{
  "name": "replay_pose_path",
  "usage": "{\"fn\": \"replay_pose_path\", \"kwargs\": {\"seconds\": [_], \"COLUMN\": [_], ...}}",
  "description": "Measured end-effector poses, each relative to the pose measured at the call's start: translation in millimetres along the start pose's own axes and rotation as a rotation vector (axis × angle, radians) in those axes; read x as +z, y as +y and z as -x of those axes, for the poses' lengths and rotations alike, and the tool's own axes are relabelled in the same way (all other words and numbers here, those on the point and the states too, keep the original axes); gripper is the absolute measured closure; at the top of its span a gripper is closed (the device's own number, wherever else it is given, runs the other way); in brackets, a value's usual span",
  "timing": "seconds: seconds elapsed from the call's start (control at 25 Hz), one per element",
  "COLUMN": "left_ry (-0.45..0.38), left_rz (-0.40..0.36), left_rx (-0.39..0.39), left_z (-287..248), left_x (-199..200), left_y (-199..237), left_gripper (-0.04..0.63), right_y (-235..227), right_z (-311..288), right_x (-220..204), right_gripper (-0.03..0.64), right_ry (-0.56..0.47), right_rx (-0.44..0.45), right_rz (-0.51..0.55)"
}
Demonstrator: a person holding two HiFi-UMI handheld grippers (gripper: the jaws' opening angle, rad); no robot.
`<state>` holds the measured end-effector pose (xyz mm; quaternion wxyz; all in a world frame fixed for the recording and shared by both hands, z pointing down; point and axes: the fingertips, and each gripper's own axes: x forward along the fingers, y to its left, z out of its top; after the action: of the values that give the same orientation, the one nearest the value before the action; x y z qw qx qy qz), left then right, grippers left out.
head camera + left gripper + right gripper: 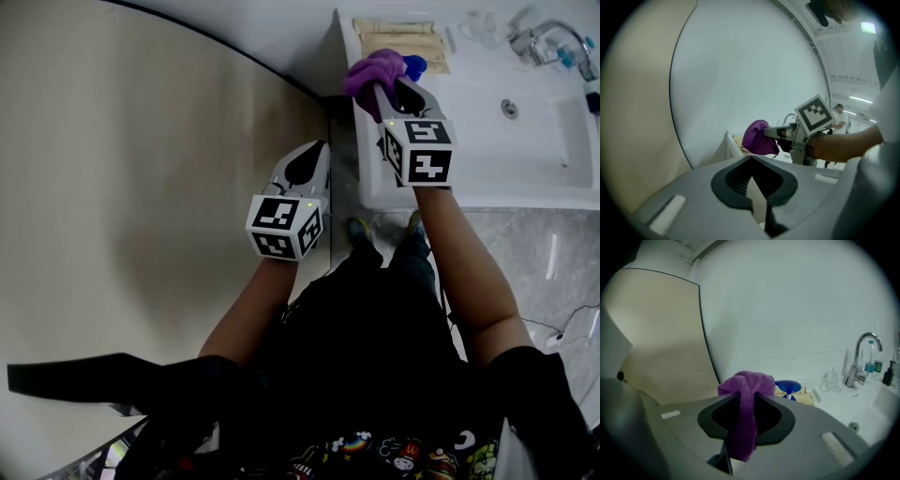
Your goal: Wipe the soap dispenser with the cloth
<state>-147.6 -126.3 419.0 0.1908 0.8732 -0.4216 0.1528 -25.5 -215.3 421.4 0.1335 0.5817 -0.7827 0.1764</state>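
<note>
My right gripper (388, 91) is shut on a purple cloth (372, 69), held above the left end of the white sink counter (487, 178). In the right gripper view the cloth (746, 394) bunches over the jaw tips and hangs down between them. Just beyond it shows the blue pump head of the soap dispenser (788, 387), also in the head view as the dispenser (414, 66) right behind the cloth. My left gripper (307, 161) hovers lower left, off the counter, shut with nothing in it. From the left gripper view, the cloth (758, 138) is ahead of that gripper (754, 190).
A wooden mat (405, 39) lies at the counter's back left. A chrome faucet (548, 39) stands at the back right with clear glasses (478, 28) beside it. The basin drain (509, 108) is to the right. A beige wall (141, 187) fills the left.
</note>
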Motion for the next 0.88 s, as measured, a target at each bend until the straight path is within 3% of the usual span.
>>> {"fn": "replay_pose_path", "kwargs": {"seconds": [0.24,0.88], "left_ry": [0.028,0.059], "left_rz": [0.007,0.014], "left_rx": [-0.009,-0.012], "left_z": [-0.7,6.7], "left_x": [-18.0,-33.5], "left_y": [12.2,14.1], "left_gripper": [0.595,0.595], "right_y": [-8.4,-19.9], "right_z": [-17.1,-37.7], "right_x": [-34.1,-111.9], "right_gripper": [0.508,0.508], "right_ry": [0.029,0.199], "right_rx": [-0.060,-0.094], "right_rz": [-0.068,-0.169]}}
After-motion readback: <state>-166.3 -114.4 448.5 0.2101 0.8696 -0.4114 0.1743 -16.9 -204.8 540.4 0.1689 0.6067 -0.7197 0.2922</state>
